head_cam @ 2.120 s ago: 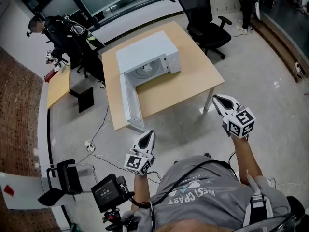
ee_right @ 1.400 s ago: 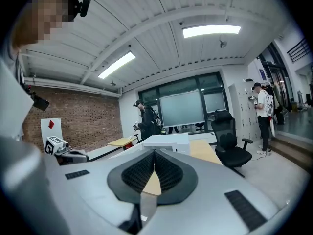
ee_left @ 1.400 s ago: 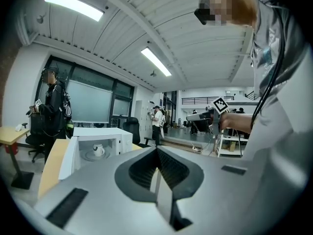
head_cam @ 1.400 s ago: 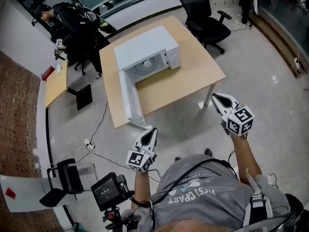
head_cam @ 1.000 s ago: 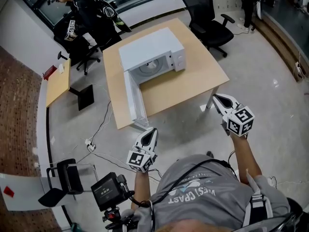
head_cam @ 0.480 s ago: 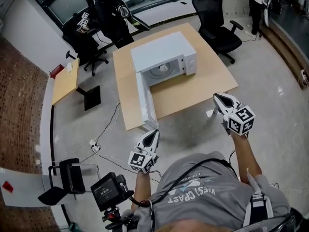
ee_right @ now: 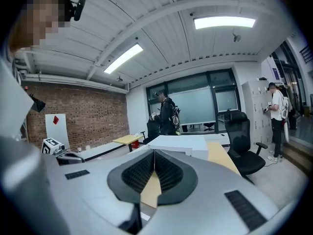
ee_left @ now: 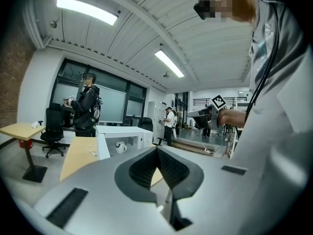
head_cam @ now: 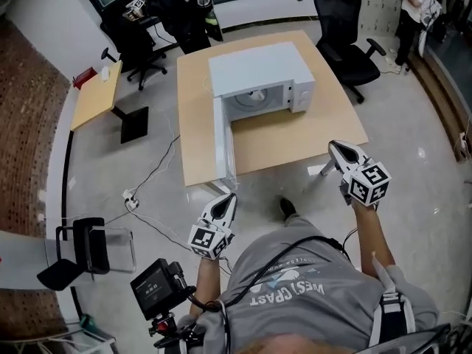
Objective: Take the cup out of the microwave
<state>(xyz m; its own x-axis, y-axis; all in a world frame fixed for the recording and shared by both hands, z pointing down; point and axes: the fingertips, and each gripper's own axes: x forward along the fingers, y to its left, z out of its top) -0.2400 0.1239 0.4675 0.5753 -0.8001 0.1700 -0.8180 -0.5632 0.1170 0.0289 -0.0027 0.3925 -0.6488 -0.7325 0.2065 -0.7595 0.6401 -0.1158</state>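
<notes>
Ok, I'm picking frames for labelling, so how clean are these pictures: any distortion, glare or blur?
Head view: evenly lit and sharp, though the fisheye bows the light wooden table; the white box-shaped microwave reads clearly. Left gripper view: strong wide-angle bending, dark corners, the long ceiling light strip blown out. Right gripper view: same bending and dark corners, its ceiling light strip also blown out.

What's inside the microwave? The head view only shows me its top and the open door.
Observer: The left gripper view looks into the microwave: a white cup stands upright inside.
Operator: Are the left jaws ready to take it?
Observer: No. The left gripper has its jaws together, with nothing between them.
Operator: And the right?
Observer: The right gripper is also shut and empty in its own view.
</notes>
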